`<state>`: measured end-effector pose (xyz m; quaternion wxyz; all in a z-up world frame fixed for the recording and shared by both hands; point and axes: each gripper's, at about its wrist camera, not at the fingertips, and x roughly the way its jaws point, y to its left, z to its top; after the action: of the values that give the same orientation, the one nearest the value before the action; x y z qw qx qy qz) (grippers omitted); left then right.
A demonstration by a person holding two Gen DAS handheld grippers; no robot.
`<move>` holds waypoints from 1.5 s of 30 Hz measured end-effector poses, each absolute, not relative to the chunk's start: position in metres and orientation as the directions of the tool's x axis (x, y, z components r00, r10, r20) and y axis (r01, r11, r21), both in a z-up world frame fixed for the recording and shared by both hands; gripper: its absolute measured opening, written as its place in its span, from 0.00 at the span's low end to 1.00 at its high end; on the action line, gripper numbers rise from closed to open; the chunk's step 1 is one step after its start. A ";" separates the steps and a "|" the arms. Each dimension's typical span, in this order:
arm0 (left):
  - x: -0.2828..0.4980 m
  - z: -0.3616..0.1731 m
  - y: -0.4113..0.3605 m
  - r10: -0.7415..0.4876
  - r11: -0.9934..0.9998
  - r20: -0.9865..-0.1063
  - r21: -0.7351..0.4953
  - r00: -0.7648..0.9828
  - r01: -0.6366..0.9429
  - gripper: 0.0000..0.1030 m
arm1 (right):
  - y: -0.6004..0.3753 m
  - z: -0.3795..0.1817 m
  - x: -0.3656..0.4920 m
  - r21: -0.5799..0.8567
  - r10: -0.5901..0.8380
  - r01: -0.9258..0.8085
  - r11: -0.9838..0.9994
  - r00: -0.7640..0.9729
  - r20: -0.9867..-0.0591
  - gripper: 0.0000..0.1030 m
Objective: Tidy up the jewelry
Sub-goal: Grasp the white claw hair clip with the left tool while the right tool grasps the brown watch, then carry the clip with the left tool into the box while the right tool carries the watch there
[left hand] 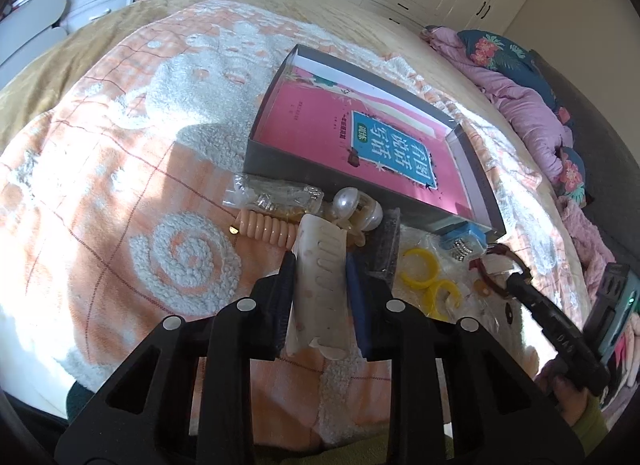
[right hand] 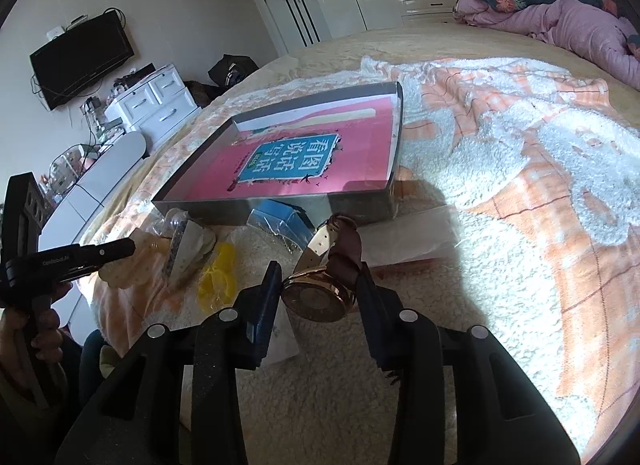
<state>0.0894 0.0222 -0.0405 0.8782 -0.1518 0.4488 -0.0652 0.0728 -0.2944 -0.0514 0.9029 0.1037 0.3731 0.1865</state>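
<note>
My left gripper (left hand: 320, 263) is shut on a cream hair claw clip (left hand: 320, 293), which stands upright between its fingers just above the blanket. My right gripper (right hand: 319, 271) is shut on a rose-gold watch (right hand: 316, 299), its brown strap (right hand: 344, 253) curling up beyond the fingertips. Just beyond both grippers lies a shallow grey box (left hand: 280, 157) (right hand: 280, 205) with a pink book lying flat in it. In the left wrist view the right gripper (left hand: 516, 279) shows at the right, with the strap at its tip.
Loose pieces lie in front of the box: a peach spiral hair tie (left hand: 268, 225), a pearl clip (left hand: 356, 205), a bag of gold bits (left hand: 272, 193), yellow rings (left hand: 420, 269), a bagged blue box (left hand: 464, 241). An orange-and-white blanket (right hand: 520, 185) covers the bed. Pink bedding (right hand: 580, 25) is heaped far right.
</note>
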 end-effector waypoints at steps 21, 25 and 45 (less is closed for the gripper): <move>0.122 -0.005 0.020 -0.266 0.949 -0.737 -0.312 0.621 0.037 0.17 | -0.290 0.002 0.095 0.294 0.420 -0.304 0.906 0.725 -0.546 0.32; 0.135 -0.003 0.018 -0.264 0.951 -0.730 -0.307 0.631 0.044 0.17 | -0.286 0.004 0.109 0.289 0.422 -0.310 0.906 0.728 -0.541 0.32; 0.207 -0.023 0.014 -0.229 0.970 -0.771 -0.232 0.594 0.074 0.17 | -0.257 -0.020 0.172 0.305 0.434 -0.309 0.901 0.685 -0.586 0.32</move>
<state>0.2071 0.0145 -0.0230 0.8885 -0.0878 0.4421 -0.0854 0.1718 -0.2574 -0.0201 0.9133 0.0912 0.3409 0.2033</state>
